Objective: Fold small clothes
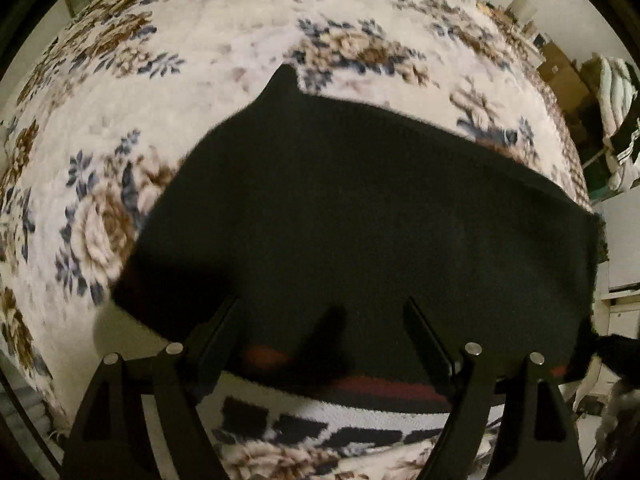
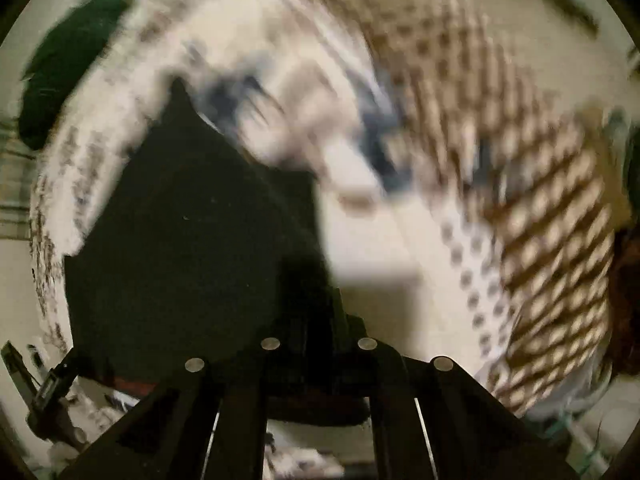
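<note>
Left gripper point(image 1: 320, 312) jaws wide over the black garment's point(image 1: 360, 200) near hem — right gripper point(image 2: 316, 320) pinching its right edge, floral rug point(image 1: 200, 40) beneath.

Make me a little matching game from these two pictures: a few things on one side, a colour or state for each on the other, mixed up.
Things:
1. dark garment
2. floral blanket
3. left tongs
4. right tongs

Descriptions:
A. cream with brown and blue flowers
B. fingers wide apart
C. black, red stripe at the near hem
D. fingers close together on the cloth's edge

Pairs: 1-C, 2-A, 3-B, 4-D
</note>
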Motion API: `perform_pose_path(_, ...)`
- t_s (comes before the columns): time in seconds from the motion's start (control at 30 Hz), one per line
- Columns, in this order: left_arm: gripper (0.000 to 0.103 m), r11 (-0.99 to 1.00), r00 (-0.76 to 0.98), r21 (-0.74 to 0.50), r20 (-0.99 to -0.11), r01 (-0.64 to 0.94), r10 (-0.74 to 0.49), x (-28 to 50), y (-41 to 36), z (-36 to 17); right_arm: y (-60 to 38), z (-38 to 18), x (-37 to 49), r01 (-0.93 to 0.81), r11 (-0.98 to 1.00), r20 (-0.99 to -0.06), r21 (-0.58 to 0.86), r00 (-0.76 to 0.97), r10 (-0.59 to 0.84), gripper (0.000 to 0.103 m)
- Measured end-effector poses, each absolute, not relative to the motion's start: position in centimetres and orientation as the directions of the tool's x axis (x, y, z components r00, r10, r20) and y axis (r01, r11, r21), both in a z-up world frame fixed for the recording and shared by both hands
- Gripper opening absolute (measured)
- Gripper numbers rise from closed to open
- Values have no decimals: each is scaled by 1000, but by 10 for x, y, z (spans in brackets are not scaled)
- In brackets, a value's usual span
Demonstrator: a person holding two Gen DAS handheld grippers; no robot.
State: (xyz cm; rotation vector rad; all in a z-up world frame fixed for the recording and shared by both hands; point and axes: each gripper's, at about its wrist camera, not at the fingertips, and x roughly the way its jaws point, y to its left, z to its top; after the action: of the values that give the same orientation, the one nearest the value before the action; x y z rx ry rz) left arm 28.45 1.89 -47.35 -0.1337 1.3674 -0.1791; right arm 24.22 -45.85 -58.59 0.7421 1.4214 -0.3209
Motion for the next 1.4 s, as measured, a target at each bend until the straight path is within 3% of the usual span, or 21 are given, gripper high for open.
perform_pose_path(0.07,81,979,181,-195,-963,53,-201,280,11,-475,-468,-604,238,645,679,-933,350,169,319,11)
perform_pose_path(0.13,81,981,186,-178,-964,73,-189,275,2,-473,-477,-601,243,643,656,-915,396,213,343,20)
perform_pose_path(0.2,81,982,189,-162,-966,94,-177,271,-9,-473,-486,-596,253,628,649,-902,430,284,324,65)
perform_pose_path(0.27,81,981,182,-163,-967,106,-180,268,-17,-476,-494,-605,267,625,637,-893,451,314,324,72)
perform_pose_path(0.4,81,979,176,-157,-968,131,-179,261,-34,-480,-487,-641,302,578,678,-890,454,265,371,69)
perform_pose_path(0.43,81,979,175,-156,-968,132,-178,259,-37,-481,-480,-643,309,538,698,-881,472,282,379,60)
perform_pose_path(0.47,81,978,170,-157,-969,134,-179,257,-40,-482,-478,-645,314,514,711,-878,479,282,388,34)
perform_pose_path(0.53,81,977,164,-164,-969,136,-185,254,-44,-484,-471,-640,320,477,710,-855,518,293,427,30)
perform_pose_path(0.6,81,976,160,-170,-968,140,-191,251,-47,-486,-473,-639,314,444,504,-663,741,365,653,29)
perform_pose_path(0.67,81,974,158,-177,-967,143,-199,249,-48,-487,-483,-652,309,436,240,-426,868,402,811,29)
perform_pose_path(0.7,81,974,157,-177,-967,144,-199,248,-48,-488,-489,-659,306,457,206,-410,865,408,816,29)
perform_pose_path(0.8,81,973,160,-176,-967,150,-199,247,-49,-491,-525,-689,298,613,282,-586,738,375,719,31)
perform_pose_path(0.87,81,974,160,-157,-970,165,-184,247,-52,-496,-531,-694,300,623,337,-636,706,346,690,34)
perform_pose_path(0.93,81,973,153,-146,-973,177,-174,248,-54,-504,-521,-671,306,582,471,-718,663,318,619,46)
perform_pose_path(0.97,81,973,146,-141,-975,180,-168,249,-55,-510,-518,-662,305,570,513,-747,642,312,587,56)
perform_pose_path(1.0,81,973,140,-136,-977,184,-163,249,-55,-515,-513,-649,303,563,571,-793,597,303,529,74)
perform_pose_path(1.07,83,973,136,-127,-979,193,-154,251,-57,-523,-508,-623,286,563,642,-853,520,314,416,92)
perform_pose_path(1.17,94,971,131,-139,-977,196,-166,252,-60,-531,-507,-590,240,605,633,-875,484,359,325,93)
perform_pose_path(1.27,103,973,114,-155,-978,173,-176,255,-62,-539,-503,-586,182,677,515,-851,526,412,326,102)
perform_pose_path(1.4,103,980,86,-138,-985,140,-151,263,-65,-549,-465,-620,118,722,305,-773,621,501,388,102)
